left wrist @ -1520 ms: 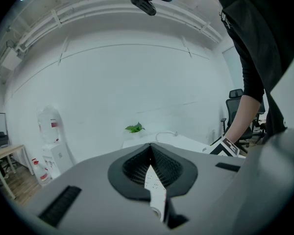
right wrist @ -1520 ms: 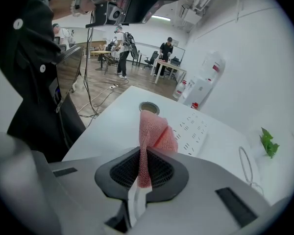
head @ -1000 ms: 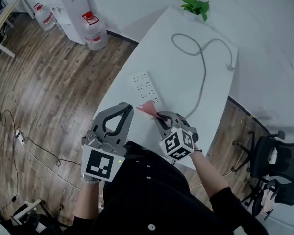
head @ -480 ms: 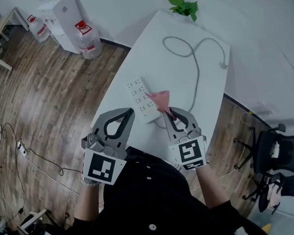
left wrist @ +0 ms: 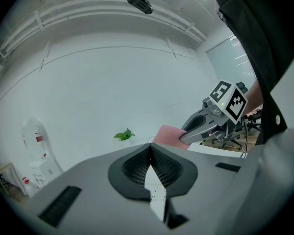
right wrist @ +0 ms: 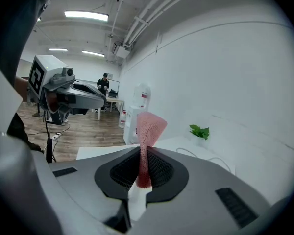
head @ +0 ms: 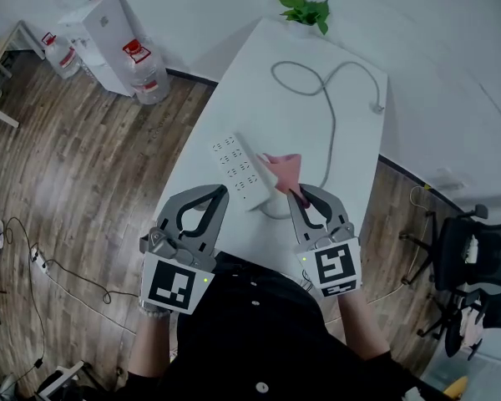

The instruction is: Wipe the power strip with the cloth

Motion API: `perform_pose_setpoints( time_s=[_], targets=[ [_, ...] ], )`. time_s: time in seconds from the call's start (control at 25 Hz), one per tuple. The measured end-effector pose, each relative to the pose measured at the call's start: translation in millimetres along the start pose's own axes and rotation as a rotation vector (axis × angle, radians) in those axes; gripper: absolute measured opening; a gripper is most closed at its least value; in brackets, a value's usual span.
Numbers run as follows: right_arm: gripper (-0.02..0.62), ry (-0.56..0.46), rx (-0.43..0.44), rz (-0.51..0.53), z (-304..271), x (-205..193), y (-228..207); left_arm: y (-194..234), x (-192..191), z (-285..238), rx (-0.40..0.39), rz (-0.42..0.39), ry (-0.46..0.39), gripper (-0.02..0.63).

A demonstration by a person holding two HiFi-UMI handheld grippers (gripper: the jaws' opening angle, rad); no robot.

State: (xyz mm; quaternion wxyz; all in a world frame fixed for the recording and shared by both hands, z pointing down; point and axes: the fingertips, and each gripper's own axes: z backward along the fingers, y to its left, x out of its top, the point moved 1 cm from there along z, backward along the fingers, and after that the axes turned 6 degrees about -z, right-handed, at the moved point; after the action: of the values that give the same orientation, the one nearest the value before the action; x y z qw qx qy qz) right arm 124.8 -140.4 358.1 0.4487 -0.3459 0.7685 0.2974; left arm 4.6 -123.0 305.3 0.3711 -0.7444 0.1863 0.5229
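With the right hand-held gripper [head: 296, 192] pinching the pink cloth [head: 284, 167] beside the power strip [head: 242, 171] on the counter [head: 309, 132] (left hand-held gripper [head: 221, 192] closed, empty), wiping could shove the unheld strip sideways.

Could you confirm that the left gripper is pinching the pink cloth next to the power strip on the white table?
Not quite: it is the right gripper pinching the pink cloth next to the power strip on the white table, as the right gripper view shows. The left gripper is shut on nothing.
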Motion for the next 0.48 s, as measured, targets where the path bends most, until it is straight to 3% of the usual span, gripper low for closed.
perform_pose_setpoints(
  time_s=[0.48],
  targets=[
    [0.049,-0.01,0.032,0.011,-1.9,5.0,6.1,-2.3,-0.7,-4.2,0.003,0.004,0.001,0.014]
  ],
)
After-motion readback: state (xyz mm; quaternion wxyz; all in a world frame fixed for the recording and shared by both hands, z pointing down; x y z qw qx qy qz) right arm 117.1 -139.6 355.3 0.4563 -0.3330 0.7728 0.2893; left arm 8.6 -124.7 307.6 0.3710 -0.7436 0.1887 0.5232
